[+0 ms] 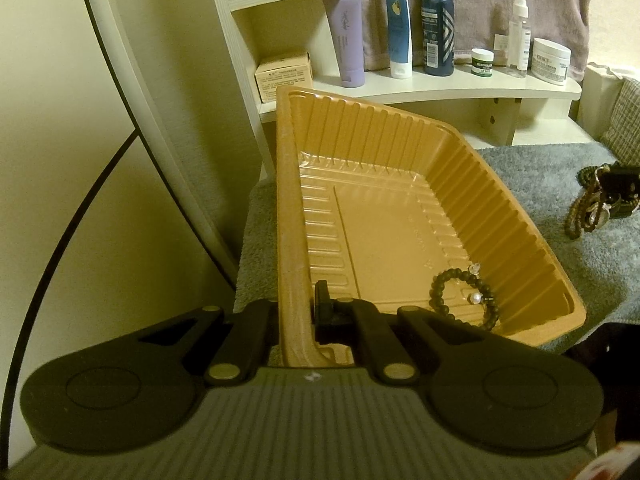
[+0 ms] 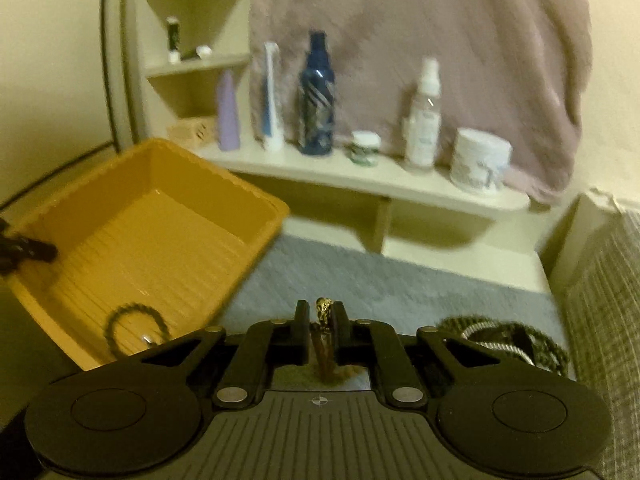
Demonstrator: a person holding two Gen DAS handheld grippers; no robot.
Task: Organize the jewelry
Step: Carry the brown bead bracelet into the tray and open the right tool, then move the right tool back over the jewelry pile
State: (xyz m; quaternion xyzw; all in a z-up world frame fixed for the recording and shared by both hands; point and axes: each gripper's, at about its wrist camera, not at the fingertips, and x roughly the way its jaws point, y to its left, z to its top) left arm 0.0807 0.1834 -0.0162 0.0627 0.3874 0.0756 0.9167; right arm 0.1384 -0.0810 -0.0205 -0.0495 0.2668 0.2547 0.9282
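Observation:
My left gripper (image 1: pixel 295 314) is shut on the near rim of an orange plastic tray (image 1: pixel 288 200), which sits tilted on a grey mat. Inside the tray lie a dark beaded bracelet (image 1: pixel 462 296) and small pearl earrings (image 1: pixel 475 298). The tray (image 2: pixel 256 196) and the bracelet (image 2: pixel 134 326) also show at the left in the right wrist view. My right gripper (image 2: pixel 322 316) is shut on a gold jewelry piece (image 2: pixel 323 307), with a brownish strand hanging below it. It hangs above the mat, right of the tray.
A heap of bead necklaces and other jewelry (image 1: pixel 600 200) lies on the grey mat (image 1: pixel 560 168), seen as coiled strands (image 2: pixel 504 336) beside my right gripper. Behind stands a cream shelf (image 2: pixel 360 176) with bottles and jars, and a pink towel (image 2: pixel 420 40) hangs over it.

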